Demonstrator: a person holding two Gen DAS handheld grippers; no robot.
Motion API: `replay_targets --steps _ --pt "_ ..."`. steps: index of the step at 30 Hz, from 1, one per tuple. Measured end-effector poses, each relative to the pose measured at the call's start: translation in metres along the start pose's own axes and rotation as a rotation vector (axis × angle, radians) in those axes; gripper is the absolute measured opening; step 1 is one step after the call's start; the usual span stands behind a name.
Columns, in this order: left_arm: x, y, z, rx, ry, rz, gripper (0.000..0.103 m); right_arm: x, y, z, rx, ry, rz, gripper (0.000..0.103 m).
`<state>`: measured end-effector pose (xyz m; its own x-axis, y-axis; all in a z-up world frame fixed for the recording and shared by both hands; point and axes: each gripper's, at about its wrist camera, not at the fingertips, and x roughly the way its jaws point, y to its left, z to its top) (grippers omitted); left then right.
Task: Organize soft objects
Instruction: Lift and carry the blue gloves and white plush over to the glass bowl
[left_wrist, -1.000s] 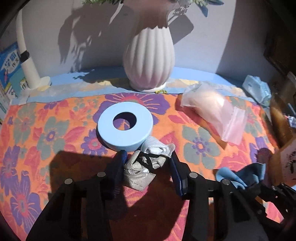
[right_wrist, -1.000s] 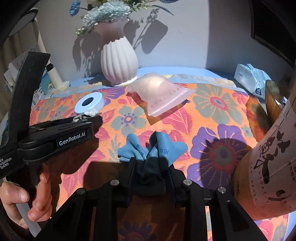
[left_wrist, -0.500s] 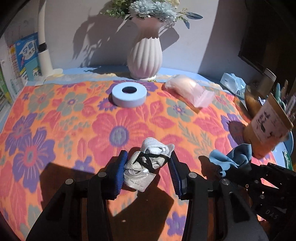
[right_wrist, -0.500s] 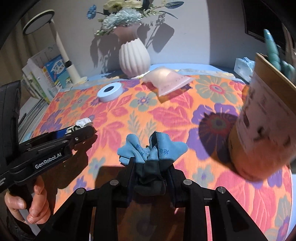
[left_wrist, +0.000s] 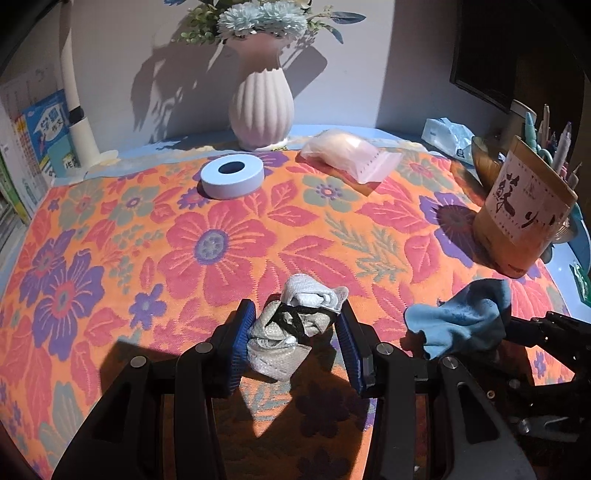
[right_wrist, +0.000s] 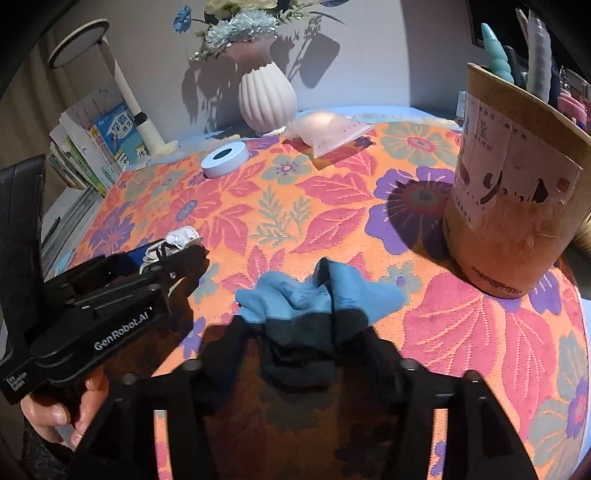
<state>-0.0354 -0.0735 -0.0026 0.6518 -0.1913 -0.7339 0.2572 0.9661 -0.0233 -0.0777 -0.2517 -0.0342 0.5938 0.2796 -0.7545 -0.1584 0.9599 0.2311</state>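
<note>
A crumpled grey-white cloth bundle with a black band sits between the blue pads of my left gripper, which is shut on it just above the floral tablecloth. In the right wrist view the same bundle pokes out of the left gripper, held by a hand. A blue cloth lies crumpled on the tablecloth between the fingers of my right gripper. Its jaws are opening and the pads stand clear of the cloth. From the left wrist view the blue cloth lies at the right.
At the back stand a ribbed pink vase, a pale blue tape roll and a pink plastic bag. A brown pen holder stands close on the right. Books and a lamp post line the left edge.
Both grippers have pulled back from the vase toward the near side of the table. The right jaws have spread off the blue cloth, which now lies loose. The left still grips the bundle.
</note>
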Motion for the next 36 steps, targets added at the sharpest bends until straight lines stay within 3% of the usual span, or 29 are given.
replay_targets --steps 4,8,10,14,24,36 --pt "-0.001 0.002 0.000 -0.009 -0.004 0.004 0.041 0.008 0.010 0.004 -0.023 0.002 -0.072 0.059" --pt "-0.001 0.001 -0.001 -0.004 -0.005 0.010 0.041 0.009 0.016 0.003 -0.059 -0.012 -0.123 0.035" --pt "-0.002 0.000 -0.001 0.005 -0.007 0.019 0.041 0.004 0.014 0.001 -0.049 -0.011 -0.100 0.031" --pt "-0.008 -0.008 -0.002 0.030 -0.016 0.039 0.041 -0.004 0.006 -0.005 -0.030 0.005 -0.111 0.031" --pt "-0.051 -0.071 -0.001 0.103 -0.068 -0.097 0.041 -0.042 -0.032 -0.028 0.031 0.041 -0.212 0.031" --pt "-0.080 -0.147 0.002 0.208 -0.102 -0.197 0.041 -0.129 -0.115 -0.041 0.255 -0.076 -0.267 0.031"
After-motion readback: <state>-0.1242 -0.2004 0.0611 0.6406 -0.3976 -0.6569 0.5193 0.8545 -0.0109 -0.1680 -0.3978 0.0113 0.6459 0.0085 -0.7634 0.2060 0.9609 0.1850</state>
